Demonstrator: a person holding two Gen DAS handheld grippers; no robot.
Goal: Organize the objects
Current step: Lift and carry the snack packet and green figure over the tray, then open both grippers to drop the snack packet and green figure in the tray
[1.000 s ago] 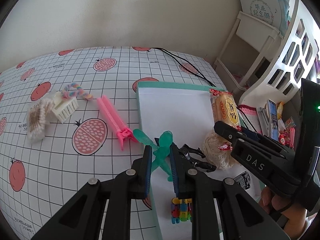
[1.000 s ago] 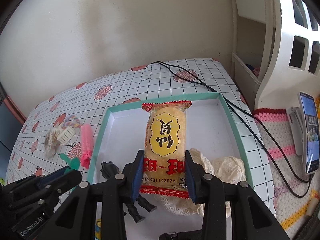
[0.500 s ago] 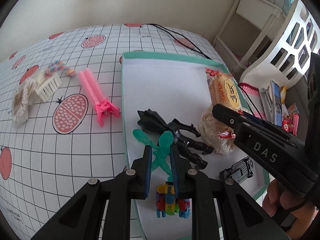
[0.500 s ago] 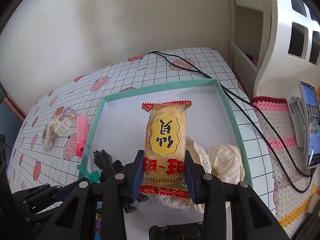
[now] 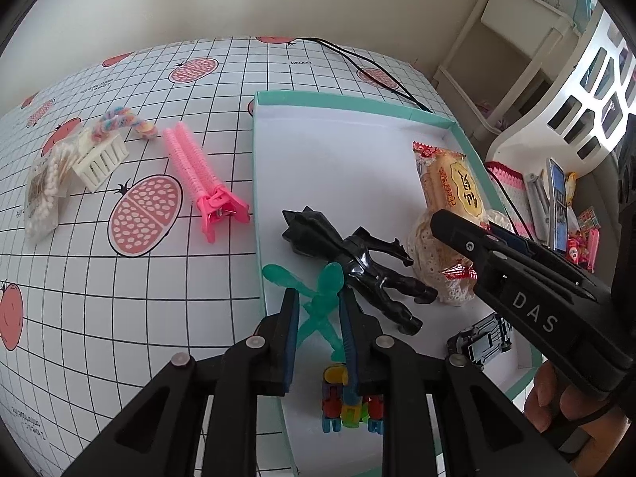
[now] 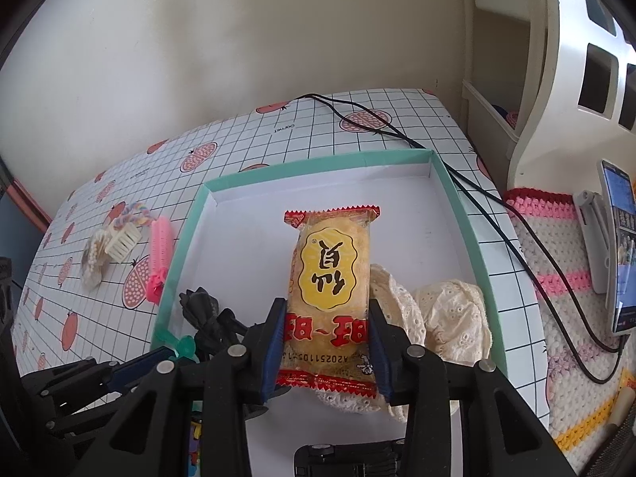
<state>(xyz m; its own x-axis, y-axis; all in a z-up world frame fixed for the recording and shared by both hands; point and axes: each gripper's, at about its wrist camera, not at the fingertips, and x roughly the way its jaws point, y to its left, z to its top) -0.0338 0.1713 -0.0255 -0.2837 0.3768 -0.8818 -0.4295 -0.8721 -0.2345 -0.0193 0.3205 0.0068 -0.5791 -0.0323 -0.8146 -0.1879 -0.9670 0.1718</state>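
Box nearer (image 5: pixel 349 97), one snack (image 6: pixel 332 274), one green figure (image 5: pixel 318 302)

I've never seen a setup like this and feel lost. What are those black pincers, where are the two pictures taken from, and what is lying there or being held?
No robot here: a person holds two handheld clamps, each with a camera looking along its fingers. The left gripper pinches a green toy figure; the right gripper pinches a snack packet. Both hover over a teal-rimmed box holding a black figure, lace cloth, toy car and block toy. On the tablecloth lie a pink clip and other small items.
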